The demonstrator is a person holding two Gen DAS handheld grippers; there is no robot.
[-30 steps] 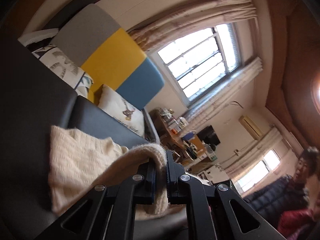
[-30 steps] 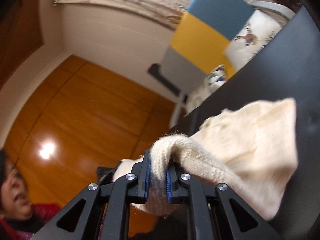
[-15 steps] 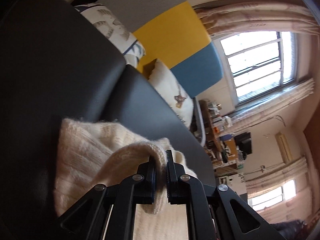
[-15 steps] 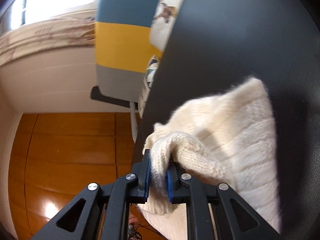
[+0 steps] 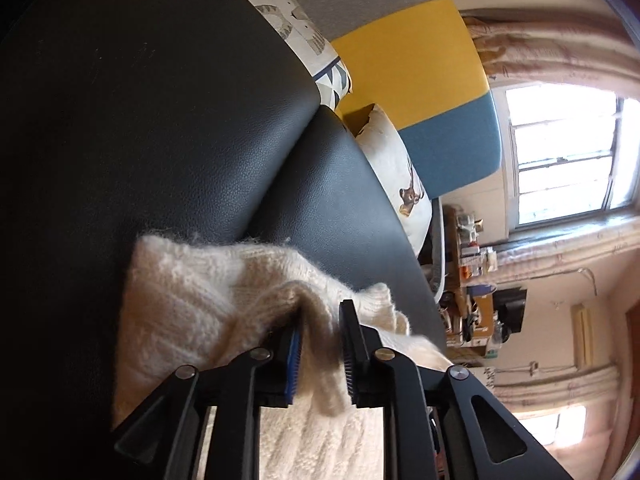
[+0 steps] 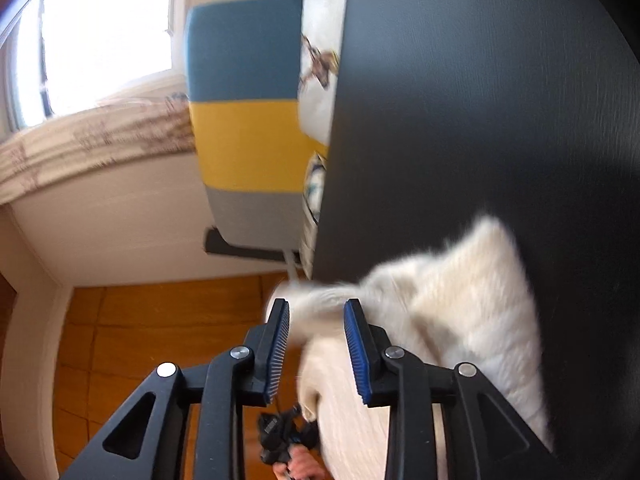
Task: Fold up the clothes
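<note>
Both tools are letting go: the left tool (image 5: 320, 344) and the right tool (image 6: 316, 344) have just been opening, and each is now standing narrowly parted with a ridge of the cream knit sweater (image 5: 192, 312) loose between the pads, not pinched. The sweater is lying doubled over on the dark table (image 5: 160, 120), its folded edge toward the far side, near edge running under both tools. We are releasing here, we judge, because the fold is already laid down. Blur on the right view is hiding whether the knit is touching its left pad.
</note>
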